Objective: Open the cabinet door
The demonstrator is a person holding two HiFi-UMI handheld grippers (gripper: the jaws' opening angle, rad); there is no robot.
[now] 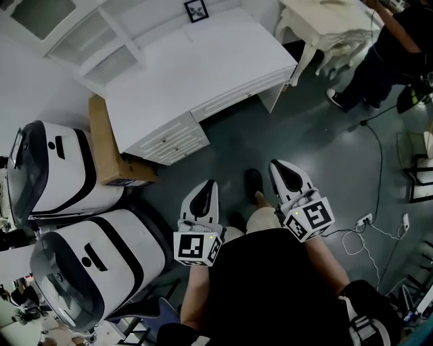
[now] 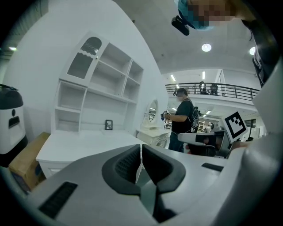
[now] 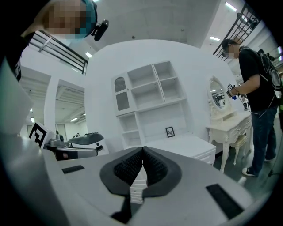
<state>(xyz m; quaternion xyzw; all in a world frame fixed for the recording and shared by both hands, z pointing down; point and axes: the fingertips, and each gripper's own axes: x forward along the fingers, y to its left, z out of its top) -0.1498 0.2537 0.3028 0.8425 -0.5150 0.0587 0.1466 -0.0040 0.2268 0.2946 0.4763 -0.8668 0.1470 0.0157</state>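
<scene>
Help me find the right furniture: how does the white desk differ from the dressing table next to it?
The white desk has a plain top on drawers; the dressing table stands on curved legs. The white desk carries a shelf unit, the dressing table an oval mirror. Both are pale.

The surface is smooth matt white, the box plain brown cardboard, the left hand-held gripper matt plastic.

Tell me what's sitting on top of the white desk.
A small framed picture stands at the back of the desk, in front of the shelf unit. Nothing else shows on the top. The drawers are shut, so their contents are hidden.
</scene>
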